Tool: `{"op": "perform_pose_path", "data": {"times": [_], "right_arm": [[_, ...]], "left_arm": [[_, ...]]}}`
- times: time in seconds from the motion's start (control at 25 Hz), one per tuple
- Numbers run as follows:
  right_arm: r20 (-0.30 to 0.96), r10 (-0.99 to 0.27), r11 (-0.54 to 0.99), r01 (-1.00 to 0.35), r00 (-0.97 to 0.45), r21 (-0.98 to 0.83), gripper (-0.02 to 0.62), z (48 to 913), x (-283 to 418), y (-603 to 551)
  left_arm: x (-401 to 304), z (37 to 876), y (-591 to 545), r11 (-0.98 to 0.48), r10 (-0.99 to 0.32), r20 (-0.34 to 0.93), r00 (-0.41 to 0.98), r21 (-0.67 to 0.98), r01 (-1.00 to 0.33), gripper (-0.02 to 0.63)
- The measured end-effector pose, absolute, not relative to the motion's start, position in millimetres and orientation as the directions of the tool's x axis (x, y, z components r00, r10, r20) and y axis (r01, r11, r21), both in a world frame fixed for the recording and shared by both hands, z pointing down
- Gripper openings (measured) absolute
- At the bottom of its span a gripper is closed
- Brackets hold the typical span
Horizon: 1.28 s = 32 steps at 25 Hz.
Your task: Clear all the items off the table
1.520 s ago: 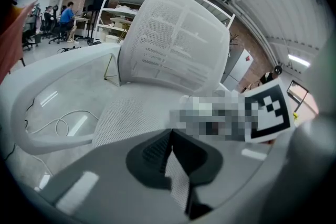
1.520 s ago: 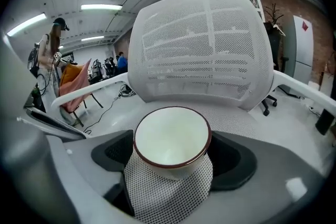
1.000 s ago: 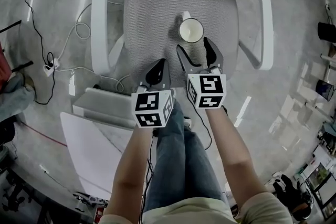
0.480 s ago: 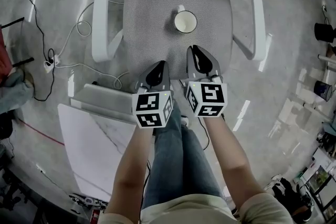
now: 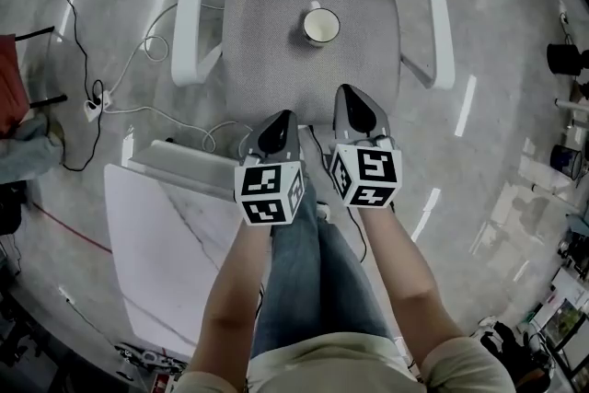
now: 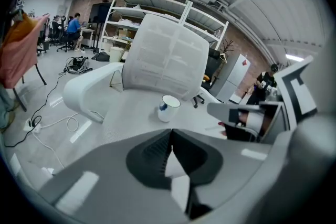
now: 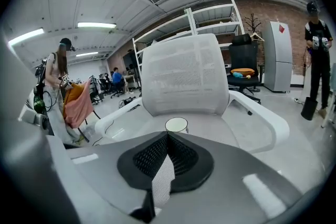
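A white mug [image 5: 321, 26] stands upright on the grey seat of a white office chair [image 5: 267, 51], with nothing touching it. Both grippers hang at the seat's near edge, short of the mug. My left gripper [image 5: 282, 116] is shut and empty. My right gripper [image 5: 349, 91] is also shut and empty, a little closer to the mug. In the left gripper view the mug [image 6: 168, 107] sits beyond the closed left gripper [image 6: 170, 131], and the right gripper [image 6: 236, 113] shows at the right. In the right gripper view the mug [image 7: 176, 125] stands just past the closed right gripper [image 7: 168, 134].
A white marble-look table [image 5: 175, 244] lies at lower left, next to my legs [image 5: 304, 271]. The chair's armrests [image 5: 189, 23] flank the seat. Cables [image 5: 138, 115] and a power strip lie on the floor at left. Shelves [image 7: 210, 23] and people [image 7: 317, 55] stand in the background.
My right gripper's jaws have closed from wide open, and it has drawn back from the mug, which stays on the seat. The left gripper stays shut.
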State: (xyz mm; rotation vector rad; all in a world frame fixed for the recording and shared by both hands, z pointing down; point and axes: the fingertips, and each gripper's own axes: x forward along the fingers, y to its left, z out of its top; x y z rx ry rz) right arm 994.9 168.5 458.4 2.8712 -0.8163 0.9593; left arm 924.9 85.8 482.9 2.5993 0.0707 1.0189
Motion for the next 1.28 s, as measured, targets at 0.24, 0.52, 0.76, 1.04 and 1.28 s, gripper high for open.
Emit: {"op": "perform_pose_path", "data": {"times": [0.24, 0.52, 0.76, 1.04, 1.28], "right_arm": [[0.549, -0.488, -0.859, -0.486, 0.679, -0.163, -0.002, 433.4, 954.5, 182.0], [0.513, -0.525, -0.838, -0.519, 0.679, -0.17, -0.002, 395.9, 904.7, 201.3], [0.509, -0.551, -0.817, -0.55, 0.661, -0.171, -0.002, 356.9, 855.4, 219.8], [0.495, -0.57, -0.793, -0.595, 0.655, -0.126, -0.002, 288.3, 814.7, 247.4], [0.471, -0.577, -0.784, -0.614, 0.667, -0.09, -0.002, 231.2, 803.3, 263.5]], "left_arm": [[888.6, 457.9, 100.6, -0.942, 0.155, 0.63, 0.761, 0.326, -0.079, 0.009], [842.2, 426.3, 121.6, -0.946, 0.121, 0.601, 0.79, 0.312, -0.092, 0.009], [796.8, 390.8, 144.1, -0.941, 0.107, 0.598, 0.794, 0.318, -0.113, 0.009], [753.5, 326.3, 174.2, -0.945, 0.134, 0.587, 0.798, 0.317, -0.075, 0.009], [733.8, 276.2, 179.5, -0.961, 0.144, 0.576, 0.805, 0.274, -0.024, 0.009]]}}
